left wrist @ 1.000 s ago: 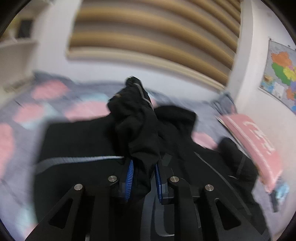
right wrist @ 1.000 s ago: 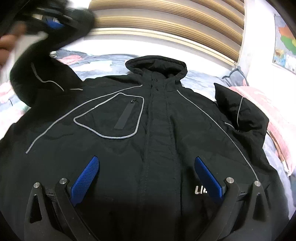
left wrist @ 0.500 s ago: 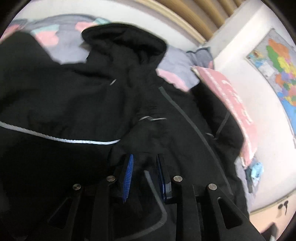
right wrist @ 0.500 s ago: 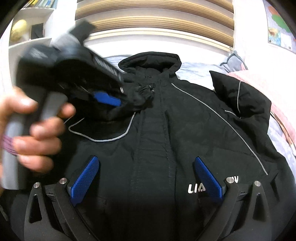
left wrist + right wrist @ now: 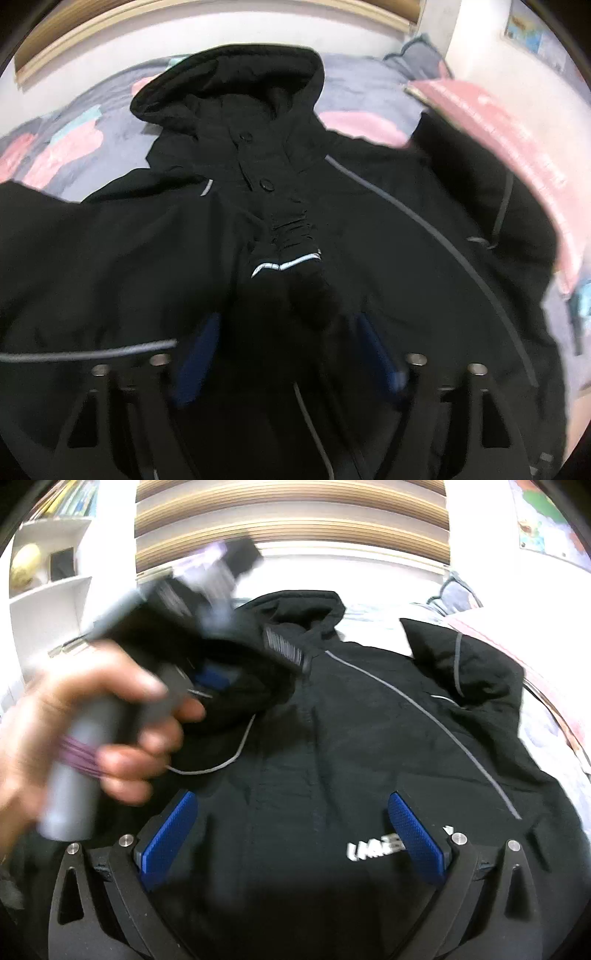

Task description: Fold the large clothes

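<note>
while the black hooded jacket [image 5: 388,258] lies front-up across a patterned bedspread [image 5: 74,147], hood [image 5: 229,85] toward the slatted headboard [image 5: 291,520], seen from two wrist cameras. in the left view: left gripper [image 5: 288,354] low over the chest, jaws opening, blue pads [image 5: 195,362] drawn apart on either side of the sleeve cuff [image 5: 288,254], with its pale reflective stripe; cuff lying between the pads but seemingly no longer pinched, though blur makes contact hard to judge. sleeve folded inward, cuff resting on the zip placket just below the collar buttons [image 5: 265,184]. in the right view: bare hand [image 5: 92,731] wrapped around the left gripper's grey handle, blurred; right gripper [image 5: 291,834] hovering above the lower front near white chest lettering [image 5: 373,849], blue pads [image 5: 166,838] spread wide, nothing between them. other sleeve [image 5: 469,664] bunched at the far right, beside a pink pillow [image 5: 498,122]. white shelf [image 5: 48,590] at left, map on the wall [image 5: 543,520] at right. likely step: letting go of the folded-in sleeve. best done by opening fully before lifting, then drawing straight back and up so the pads do not drag the cuff off the placket; worth smoothing the sleeve flat along the body before reaching for the other sleeve.
</note>
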`<state>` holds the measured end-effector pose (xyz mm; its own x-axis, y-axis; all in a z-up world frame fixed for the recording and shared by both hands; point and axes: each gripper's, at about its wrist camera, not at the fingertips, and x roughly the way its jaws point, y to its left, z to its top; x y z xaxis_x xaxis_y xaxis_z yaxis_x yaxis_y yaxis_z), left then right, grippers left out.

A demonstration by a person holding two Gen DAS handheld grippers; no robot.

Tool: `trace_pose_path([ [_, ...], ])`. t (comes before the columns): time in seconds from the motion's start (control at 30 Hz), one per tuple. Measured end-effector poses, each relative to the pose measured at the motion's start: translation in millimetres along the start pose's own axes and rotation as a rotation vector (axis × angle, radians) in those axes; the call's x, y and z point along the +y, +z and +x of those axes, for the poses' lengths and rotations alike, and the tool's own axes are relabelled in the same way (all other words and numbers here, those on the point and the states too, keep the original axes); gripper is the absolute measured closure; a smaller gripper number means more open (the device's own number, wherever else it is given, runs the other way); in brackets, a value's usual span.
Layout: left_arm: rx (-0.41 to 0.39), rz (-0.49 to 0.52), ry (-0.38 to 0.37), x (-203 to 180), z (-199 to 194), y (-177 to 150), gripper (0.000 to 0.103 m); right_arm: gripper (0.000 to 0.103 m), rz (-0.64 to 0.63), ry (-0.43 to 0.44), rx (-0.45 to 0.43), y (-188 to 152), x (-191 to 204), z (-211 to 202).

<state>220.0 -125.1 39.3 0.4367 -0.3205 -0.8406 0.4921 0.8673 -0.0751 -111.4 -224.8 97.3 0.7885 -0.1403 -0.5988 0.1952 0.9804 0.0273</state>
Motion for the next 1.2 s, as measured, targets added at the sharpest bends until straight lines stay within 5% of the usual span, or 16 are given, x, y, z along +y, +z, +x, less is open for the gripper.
trace_pose_path([
  [0.13, -0.045, 0.048, 0.041, -20.1, -12.4, 5.9, 0.072, 0.000, 0.053, 0.011, 0.018, 1.0, -29.5, -28.0],
  [0.33, -0.174, 0.151, -0.149, -96.5, -85.3, 22.1, 0.072, 0.000, 0.146, -0.073, -0.012, 26.8, -100.5, -65.3],
  [0.4, -0.172, 0.181, -0.192, -127.8, -80.9, 31.5, 0.067, 0.000, 0.201, -0.121, -0.017, 31.6, -127.2, -74.4],
  [0.5, -0.074, 0.177, -0.121, -152.8, -37.5, 35.8, 0.065, 0.000, 0.276, -0.145, 0.010, 29.6, -163.2, -80.6],
  [0.57, 0.020, 0.119, -0.119, -150.2, 4.2, 27.5, 0.062, 0.000, 0.307, -0.149, 0.043, 23.6, -181.9, -80.8],
  [0.63, 0.112, 0.076, -0.174, -145.1, 39.8, 16.2, 0.045, 0.000, 0.315, -0.153, 0.076, 17.8, -195.3, -79.3],
  [0.77, 0.069, 0.198, -0.143, -155.7, 32.1, 1.6, 0.041, 0.000, 0.300, -0.153, 0.105, 16.5, -211.9, -76.1],
  [0.83, 0.051, 0.178, -0.217, -150.4, 5.4, 3.2, 0.041, 0.000, 0.282, -0.159, 0.094, 22.7, -218.7, -78.3],
  [0.93, -0.116, 0.139, -0.328, -123.2, -61.7, 3.2, 0.041, 0.000, 0.235, -0.154, 0.080, 40.7, -224.3, -78.0],
  [1.03, -0.190, 0.056, -0.247, -86.4, -85.4, -0.4, 0.036, 0.000, 0.197, -0.142, 0.063, 66.1, -237.7, -69.6],
  [1.1, -0.144, -0.013, -0.120, -61.2, -64.0, -3.3, 0.036, 0.000, 0.196, -0.120, 0.077, 85.5, -251.3, -55.5],
  [1.2, -0.040, -0.048, -0.083, -44.4, -6.2, -25.3, 0.036, 0.000, 0.201, -0.125, 0.089, 114.7, -275.4, -26.3],
])
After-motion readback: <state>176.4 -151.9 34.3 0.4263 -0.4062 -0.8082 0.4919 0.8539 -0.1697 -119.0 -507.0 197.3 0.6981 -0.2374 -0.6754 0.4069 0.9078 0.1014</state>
